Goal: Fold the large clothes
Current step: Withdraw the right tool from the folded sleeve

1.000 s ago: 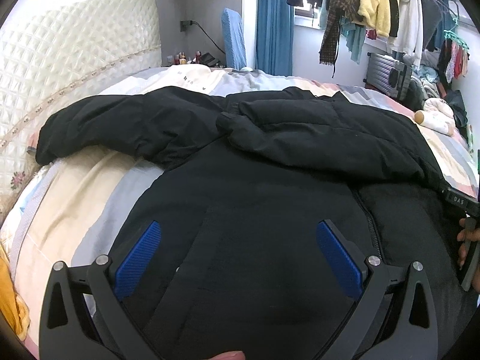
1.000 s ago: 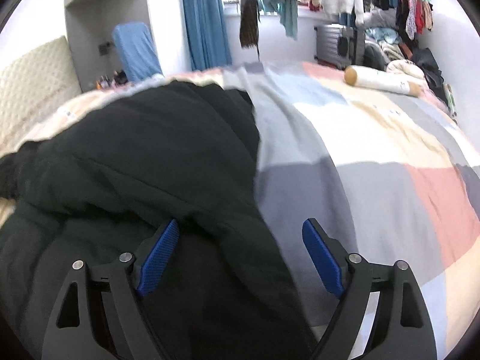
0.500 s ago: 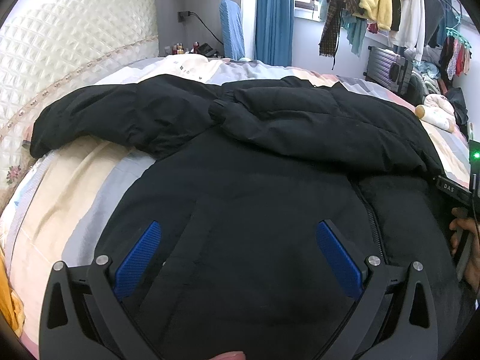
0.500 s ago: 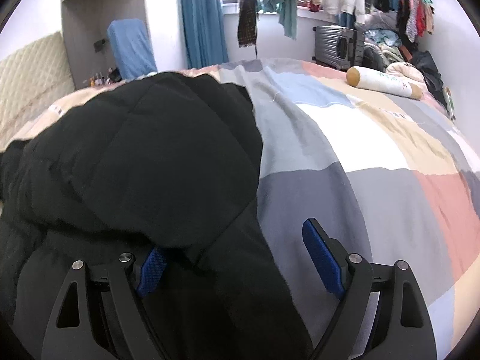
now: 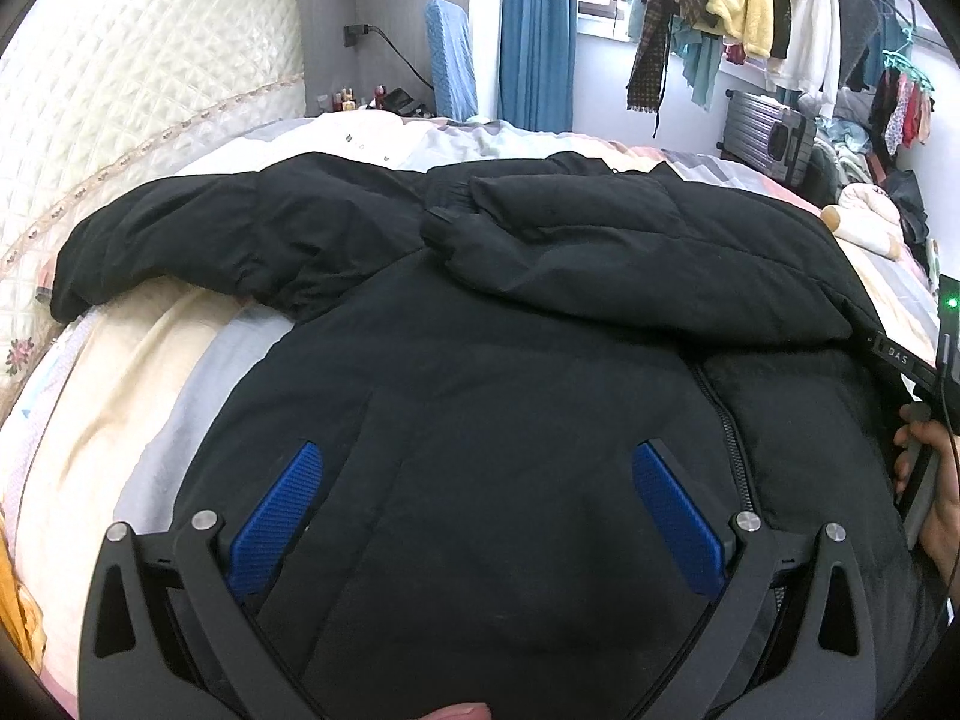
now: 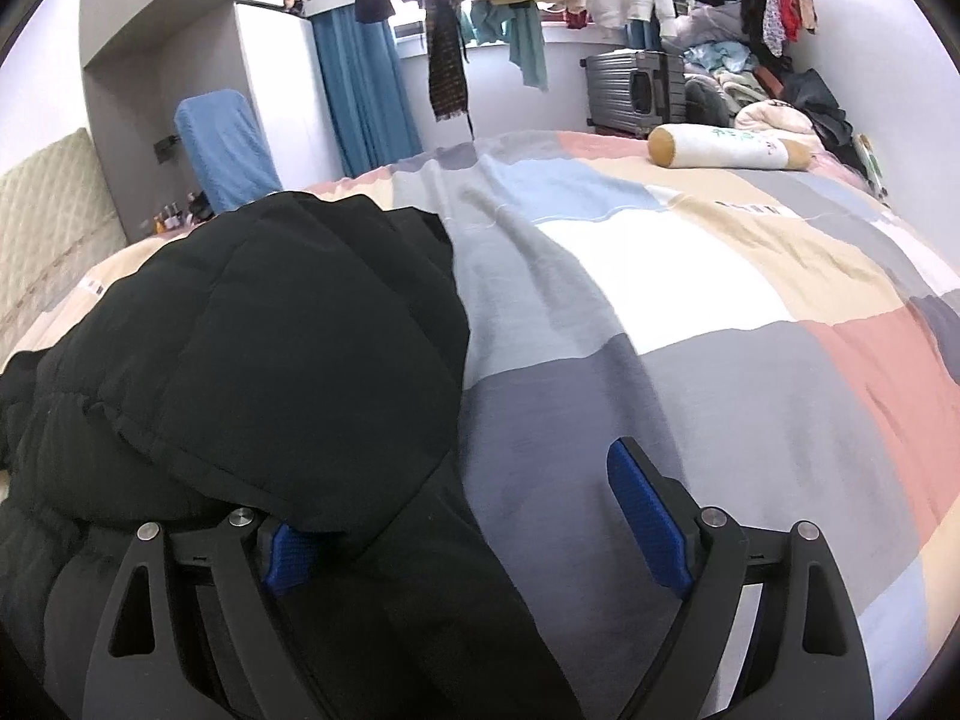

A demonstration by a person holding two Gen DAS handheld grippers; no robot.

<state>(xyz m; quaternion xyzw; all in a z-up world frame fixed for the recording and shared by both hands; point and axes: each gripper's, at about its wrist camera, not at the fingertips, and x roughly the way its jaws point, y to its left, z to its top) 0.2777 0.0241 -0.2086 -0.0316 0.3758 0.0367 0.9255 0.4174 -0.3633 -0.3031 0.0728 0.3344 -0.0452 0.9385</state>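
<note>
A black padded jacket [image 5: 510,372] lies spread on the bed, front up. One sleeve [image 5: 630,252] is folded across its chest and the other sleeve [image 5: 198,240] stretches out to the left. My left gripper [image 5: 477,456] hovers open over the jacket's lower body, nothing between its pads. In the right wrist view the jacket [image 6: 270,360] fills the left side. My right gripper [image 6: 471,468] is open at the jacket's right edge. A fold of the jacket covers its left finger, and its right finger is over the bedspread [image 6: 690,300]. A hand [image 5: 936,480] holds that gripper at the right edge of the left wrist view.
A bolster pillow [image 6: 720,147] lies at the bed's far right, with a grey suitcase [image 6: 630,90] and piled clothes behind it. Garments hang on a rail [image 5: 750,0] above. A quilted headboard [image 5: 120,138] bounds the left side. A blue-covered chair [image 5: 450,60] stands by the curtain.
My right gripper has moved in toward the jacket and rolled a little, so the jacket's fold now covers its left pad. The left gripper has hardly moved.
</note>
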